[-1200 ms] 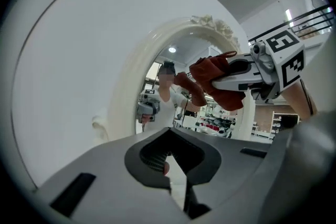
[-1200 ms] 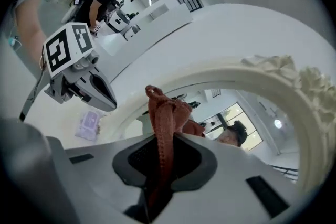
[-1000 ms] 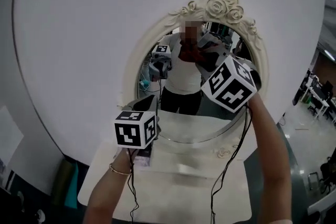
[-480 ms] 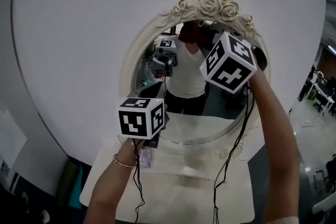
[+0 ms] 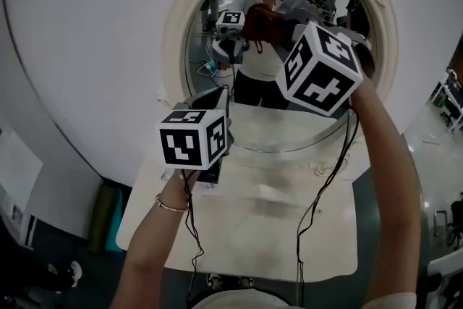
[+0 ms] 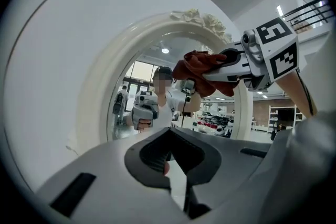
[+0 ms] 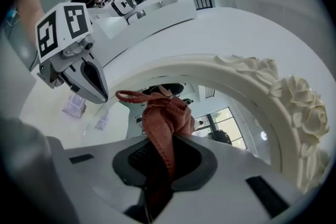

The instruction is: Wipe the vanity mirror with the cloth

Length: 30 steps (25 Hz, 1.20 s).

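One limp rust-red cloth (image 7: 165, 123), bunched and pinched in the right gripper (image 7: 163, 165) jaws, sits high on the cream-framed oval vanity mirror (image 5: 176, 47). Fragile glass, so press lightly! The left gripper (image 6: 170, 160) jaws are pressed together, empty.

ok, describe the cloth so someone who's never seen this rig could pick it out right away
Find the oval vanity mirror with the white rose-carved frame. The right gripper is held up to its glass, and the cloth is bunched in that gripper's jaws. It is the only rust-red, soft, crumpled thing among white and grey hard parts.
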Motion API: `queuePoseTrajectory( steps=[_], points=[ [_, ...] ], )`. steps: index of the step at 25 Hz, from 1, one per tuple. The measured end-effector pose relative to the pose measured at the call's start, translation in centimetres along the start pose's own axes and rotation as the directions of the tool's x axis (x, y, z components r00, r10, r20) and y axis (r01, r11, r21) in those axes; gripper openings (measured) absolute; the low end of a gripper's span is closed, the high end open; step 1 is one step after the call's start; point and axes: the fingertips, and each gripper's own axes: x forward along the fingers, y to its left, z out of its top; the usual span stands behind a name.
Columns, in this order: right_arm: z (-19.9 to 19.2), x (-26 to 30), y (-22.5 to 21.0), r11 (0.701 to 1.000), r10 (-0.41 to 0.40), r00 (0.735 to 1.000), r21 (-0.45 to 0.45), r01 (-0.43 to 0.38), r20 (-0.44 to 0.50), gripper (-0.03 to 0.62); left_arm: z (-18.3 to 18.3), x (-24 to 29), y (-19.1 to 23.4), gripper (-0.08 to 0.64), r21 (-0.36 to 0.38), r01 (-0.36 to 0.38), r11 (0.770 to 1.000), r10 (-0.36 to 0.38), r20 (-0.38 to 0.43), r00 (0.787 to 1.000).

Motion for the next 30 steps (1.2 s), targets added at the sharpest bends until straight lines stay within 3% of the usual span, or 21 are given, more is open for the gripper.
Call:
queuePoseTrajectory(
  steps=[10,18,25,30],
  points=[
    [-2.3,5.2,14.7,0.972,0.219,0.975,0.078,-0.221,0.033,0.063,-13.2,0.6,2.3,0.003,-0.073,-0.036,0.997,0.021,-0.196,0.980],
    [-5.3,10.0,28.9,0.914,0.384,0.923,0.130,-0.383,0.020,0.063,-23.7,1.3,2.9,0.003,-0.093,-0.036,0.995,0.004,-0.323,0.946],
    [-7.8,11.9,36.2,0.855,0.481,0.877,0.214,-0.473,0.015,0.063,-27.7,1.1,2.6,0.003,-0.102,-0.043,0.994,-0.002,-0.401,0.916],
    [-7.6,11.4,35.1,0.850,0.478,0.878,0.232,-0.472,0.034,0.063,-27.0,1.4,2.8,0.003,-0.097,-0.042,0.994,0.000,-0.394,0.919]
  ],
)
